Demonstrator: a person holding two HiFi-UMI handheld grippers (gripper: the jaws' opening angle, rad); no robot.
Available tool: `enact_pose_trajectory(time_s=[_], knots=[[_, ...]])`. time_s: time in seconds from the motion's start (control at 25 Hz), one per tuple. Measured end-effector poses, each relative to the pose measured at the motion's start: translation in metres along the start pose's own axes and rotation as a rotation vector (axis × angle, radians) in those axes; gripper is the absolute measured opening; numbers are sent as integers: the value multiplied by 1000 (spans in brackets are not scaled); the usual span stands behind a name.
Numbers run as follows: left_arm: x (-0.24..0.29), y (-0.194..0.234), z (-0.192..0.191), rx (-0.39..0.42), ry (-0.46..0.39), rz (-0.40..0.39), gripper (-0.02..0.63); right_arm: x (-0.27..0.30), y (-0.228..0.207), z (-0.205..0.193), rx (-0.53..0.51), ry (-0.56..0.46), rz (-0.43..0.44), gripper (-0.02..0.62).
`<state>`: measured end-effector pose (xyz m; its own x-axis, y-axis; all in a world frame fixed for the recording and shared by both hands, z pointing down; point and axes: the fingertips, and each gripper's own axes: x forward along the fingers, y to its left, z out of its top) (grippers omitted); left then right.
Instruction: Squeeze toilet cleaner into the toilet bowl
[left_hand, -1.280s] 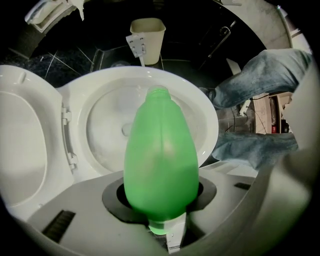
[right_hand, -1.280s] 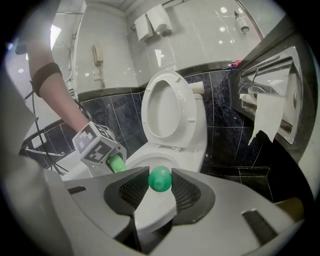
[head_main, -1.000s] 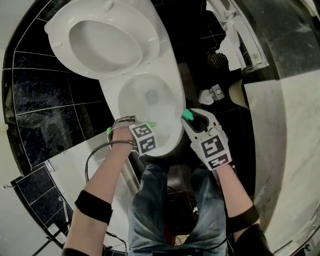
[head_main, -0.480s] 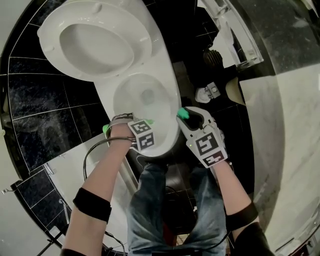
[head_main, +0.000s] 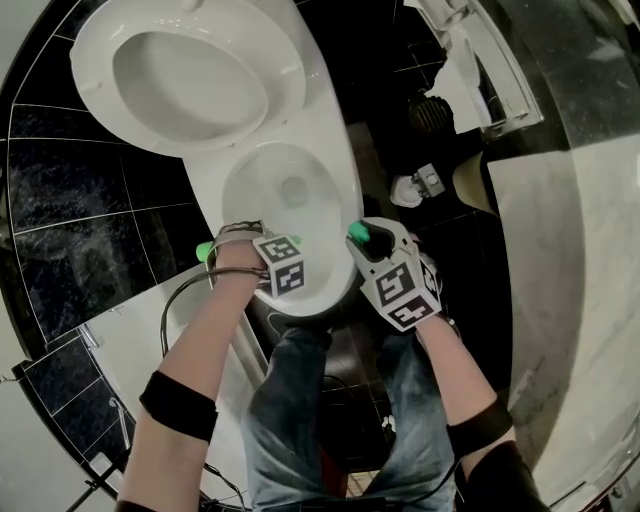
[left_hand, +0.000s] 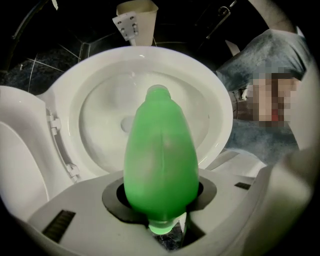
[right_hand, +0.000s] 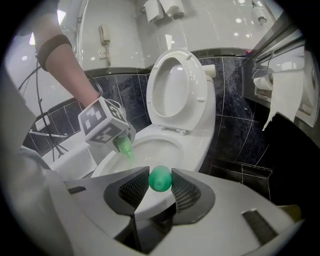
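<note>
Bathroom, dark tiles (head_main: 80, 220) round a white toilet (head_main: 335, 120) w/ pale marble-look wall (head_main: 590, 300) at head view's right. Seat and lid (right_hand: 177, 90) stand raised against the back wall; bowl (head_main: 340, 185) is open below, white inside, a little water at the bottom. Person stands at the toilet's front edge, jeans (head_main: 300, 400) visible straight down, both forearms reaching fwd, a black band (head_main: 178, 407) on the L one. L claw (left_hand: 160, 189) hangs over the bowl's near-left rim, pointing steeply down; its marker cube (head_main: 282, 263) faces up. It pinches the green bottle (left_hand: 159, 145) by the fat lower body, jaws pressed on both sides, base nearest the camera, neck aimed away and down at the bowl's inside. Neck end looks uncapped; can't tell if any liquid is coming out. In R claw view the bottle's neck pokes out under the cube, just above the rim. R claw (right_hand: 159, 184) sits at the bowl's near-right rim, beside the L one but apart from it, tilted down less steeply. Its jaws are partly closed and pinch a small green cap (right_hand: 160, 177) btw. the ribbed pads. Paper rolls (right_hand: 167, 7) hang high on the wall behind the toilet; loose paper (right_hand: 285, 95) droops at far right.
</note>
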<state>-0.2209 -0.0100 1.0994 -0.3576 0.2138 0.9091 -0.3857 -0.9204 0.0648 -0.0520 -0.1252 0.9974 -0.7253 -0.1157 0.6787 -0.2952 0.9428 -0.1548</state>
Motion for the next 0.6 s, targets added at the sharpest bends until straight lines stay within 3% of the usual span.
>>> enact_pose_trajectory(time_s=[0.6], knots=[[12, 5, -1, 48, 47, 41, 169, 24, 5, -19, -35, 57, 2, 156]])
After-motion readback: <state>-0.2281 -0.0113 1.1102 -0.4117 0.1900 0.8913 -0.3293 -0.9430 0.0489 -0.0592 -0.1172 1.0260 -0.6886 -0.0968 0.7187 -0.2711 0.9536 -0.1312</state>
